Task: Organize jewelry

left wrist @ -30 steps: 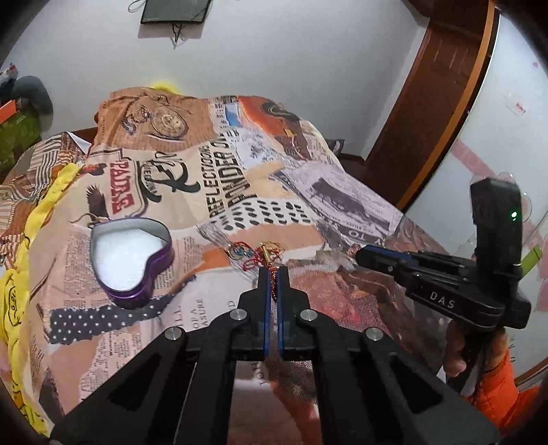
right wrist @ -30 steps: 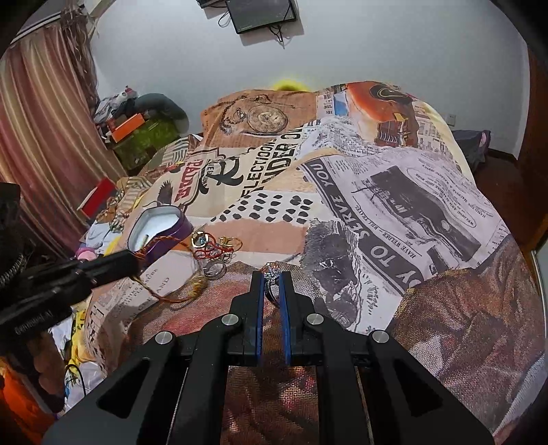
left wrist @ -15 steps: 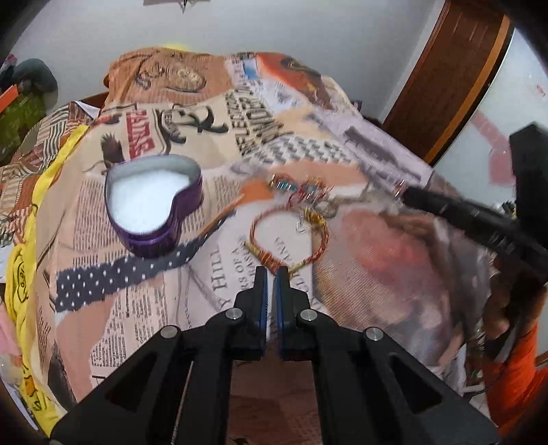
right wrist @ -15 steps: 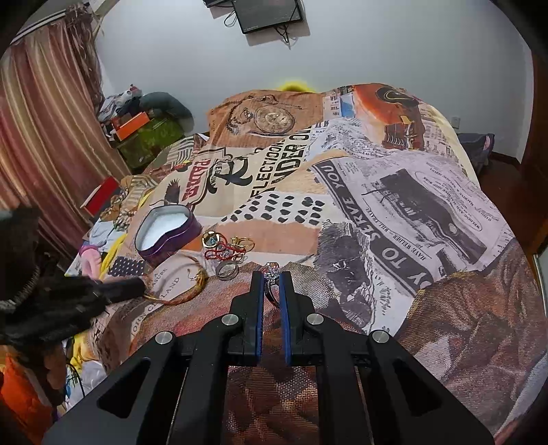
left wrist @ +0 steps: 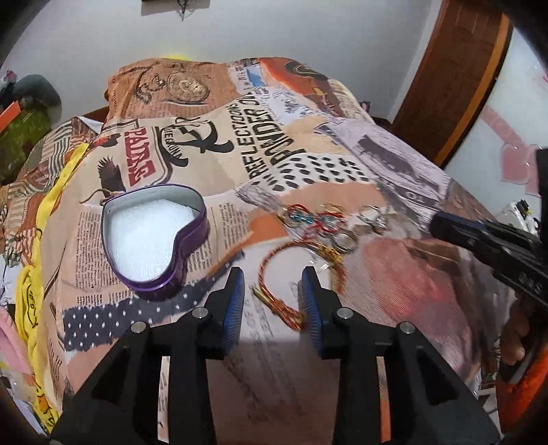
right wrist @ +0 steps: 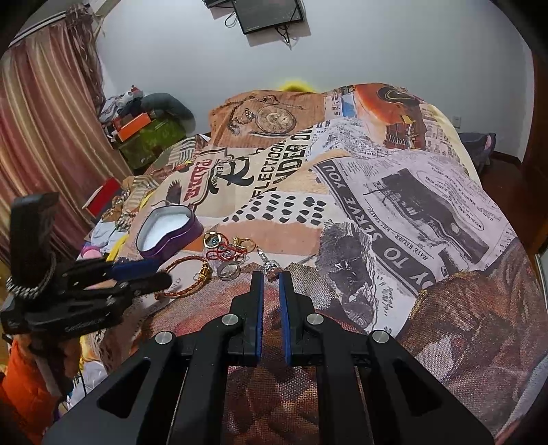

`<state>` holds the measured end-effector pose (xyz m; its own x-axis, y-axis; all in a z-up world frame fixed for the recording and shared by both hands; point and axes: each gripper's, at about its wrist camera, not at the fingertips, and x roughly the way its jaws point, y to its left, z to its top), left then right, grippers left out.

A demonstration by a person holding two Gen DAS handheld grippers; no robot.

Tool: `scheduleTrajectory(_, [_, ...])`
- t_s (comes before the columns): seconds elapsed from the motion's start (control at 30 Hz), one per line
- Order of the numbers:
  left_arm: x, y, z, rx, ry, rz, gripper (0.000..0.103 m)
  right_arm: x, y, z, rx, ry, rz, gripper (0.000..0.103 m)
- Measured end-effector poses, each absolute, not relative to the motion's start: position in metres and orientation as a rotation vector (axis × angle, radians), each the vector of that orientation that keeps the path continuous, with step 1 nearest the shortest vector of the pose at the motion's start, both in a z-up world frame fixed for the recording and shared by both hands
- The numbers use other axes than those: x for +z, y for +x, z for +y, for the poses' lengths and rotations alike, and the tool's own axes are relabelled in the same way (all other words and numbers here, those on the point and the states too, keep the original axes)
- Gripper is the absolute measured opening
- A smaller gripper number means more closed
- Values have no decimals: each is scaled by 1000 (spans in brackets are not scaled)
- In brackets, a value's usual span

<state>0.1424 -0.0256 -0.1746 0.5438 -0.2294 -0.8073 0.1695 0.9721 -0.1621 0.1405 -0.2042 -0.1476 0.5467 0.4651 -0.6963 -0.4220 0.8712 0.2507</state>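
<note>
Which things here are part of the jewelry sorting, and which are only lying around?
Part of the job: heart-shaped tin; braided bracelet, between the opening left claw pads; rings and charms; right claw, shut.

Lying around: printed bedspread; orange box; wall screen; curtain.

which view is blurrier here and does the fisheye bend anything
Left wrist view: motion blur smears the jewelry pile and the right gripper. Right wrist view: sharp; rings and bracelet crisp. Both views curve the bedspread and vignette the corners.
</note>
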Motion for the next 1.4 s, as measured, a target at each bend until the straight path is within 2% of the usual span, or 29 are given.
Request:
scheduleTrajectory(0.23, [-183, 139, -21, -217, -82, 972, 32, -150, 144, -195, 521, -21, 845, 8])
scheduleTrajectory(0.63, [-188, 126, -7, -232, -179, 983, 29, -166, 168, -169, 540, -192, 933, 15])
scheduleTrajectory(0.73, [-190, 125, -8, -237, -199, 975, 23, -169, 168, -165, 541, -228, 934, 22])
scheduleTrajectory(0.8, [-189, 126, -11, -245, -197, 967, 15, -169, 167, -164, 545, -241, 928, 29])
scheduleTrajectory(0.87, [-189, 127, -12, -254, -201, 965, 6, -169, 168, -162, 540, -254, 924, 30])
scheduleTrajectory(1.07, [-187, 134, -14, -291, -223, 952, 6, -172, 175, -161, 539, -224, 925, 30])
scheduleTrajectory(1.13, [-184, 137, -18, -304, -225, 946, 6, -173, 175, -163, 533, -214, 920, 23])
scheduleTrajectory(1.17, [-183, 138, -20, -311, -224, 942, 6, -173, 175, -164, 534, -208, 921, 14])
scheduleTrajectory(1.4, [-166, 144, -40, -343, -178, 884, 6, -170, 175, -171, 536, -141, 917, 14])
